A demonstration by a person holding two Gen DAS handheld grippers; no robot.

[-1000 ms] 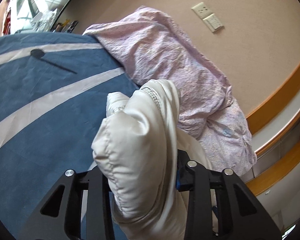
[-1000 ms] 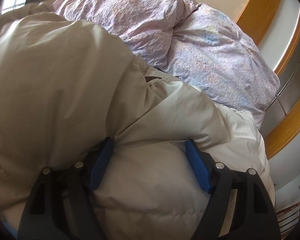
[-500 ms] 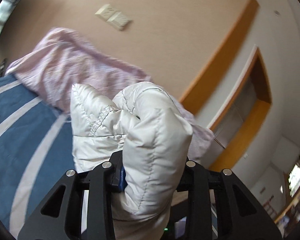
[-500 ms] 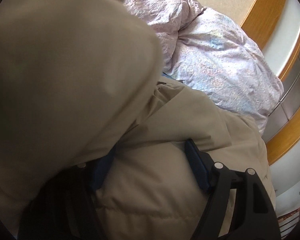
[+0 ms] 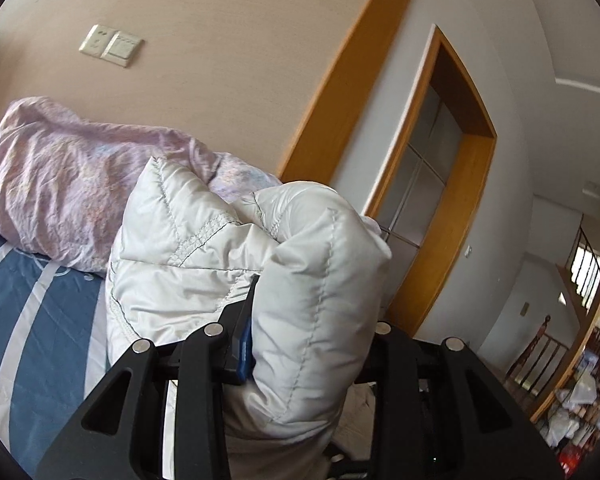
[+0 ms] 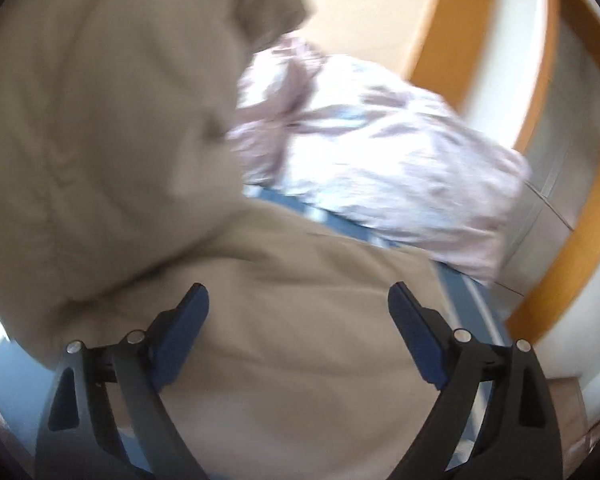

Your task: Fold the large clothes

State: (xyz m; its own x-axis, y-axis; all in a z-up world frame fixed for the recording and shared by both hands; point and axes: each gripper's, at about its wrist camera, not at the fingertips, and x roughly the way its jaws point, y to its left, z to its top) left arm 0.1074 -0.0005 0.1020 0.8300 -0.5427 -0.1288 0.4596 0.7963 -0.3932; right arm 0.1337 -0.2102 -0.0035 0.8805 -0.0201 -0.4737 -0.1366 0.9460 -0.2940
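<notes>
Left wrist view shows the pale quilted jacket bunched into a thick roll between the jaws of the left gripper, which are closed on a fat fold of it; the padded fabric bulges up and over both fingers, hiding the right-hand one; the bundle is raised above the blue striped bed; behind it lies a crumpled pink quilt against the beige wall, with a light switch panel higher up and a wood-framed door to the right. Right wrist view is blurred; the jacket fills most of it, looking tan in shadow, a large fold hanging at upper left; the right gripper has its jaws spread wide with jacket fabric lying between the blue pads, not pinched; the pink quilt and a strip of the bed show beyond.
</notes>
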